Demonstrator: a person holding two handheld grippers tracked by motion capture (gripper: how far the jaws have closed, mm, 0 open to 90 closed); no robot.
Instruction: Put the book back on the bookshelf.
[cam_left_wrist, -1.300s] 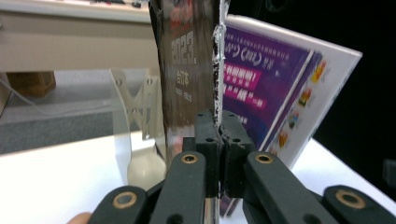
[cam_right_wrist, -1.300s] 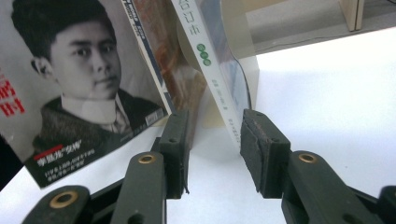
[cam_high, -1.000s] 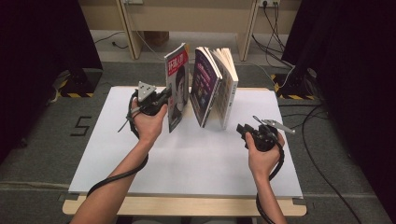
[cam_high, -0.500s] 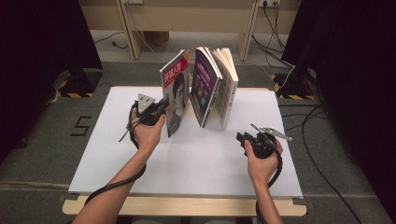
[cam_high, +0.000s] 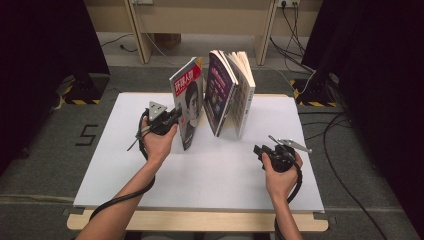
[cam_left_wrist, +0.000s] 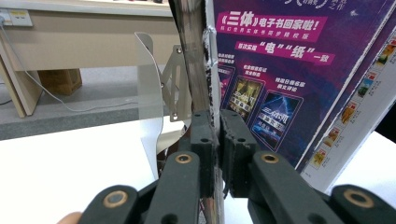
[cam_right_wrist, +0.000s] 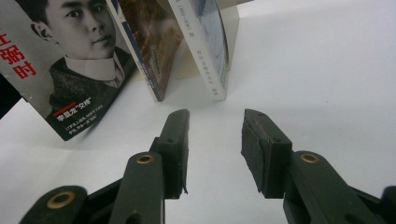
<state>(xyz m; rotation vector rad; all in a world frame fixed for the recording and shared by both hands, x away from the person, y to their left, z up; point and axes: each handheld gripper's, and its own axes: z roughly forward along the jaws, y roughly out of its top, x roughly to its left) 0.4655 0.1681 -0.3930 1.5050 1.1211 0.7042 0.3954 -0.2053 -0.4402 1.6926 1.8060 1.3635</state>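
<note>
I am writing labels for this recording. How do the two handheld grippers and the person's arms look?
Both grippers, left gripper and right gripper, are black, with brass-coloured pivot rivets and two flat black jaws. Each carries a grey three-cornered plate on top and trails a black cable. The forearms are bare, without sleeves.

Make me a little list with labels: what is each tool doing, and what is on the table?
left tool: clamped on the edge of the magazine with a face on its cover, which stands tilted; its jaws have just been opening a little
right tool: open, nothing between its jaws, low over the table, aimed at the books
books: standing upright, leaning together, beside the magazine
purple cover: right next to the gripped magazine
table: white top
</note>
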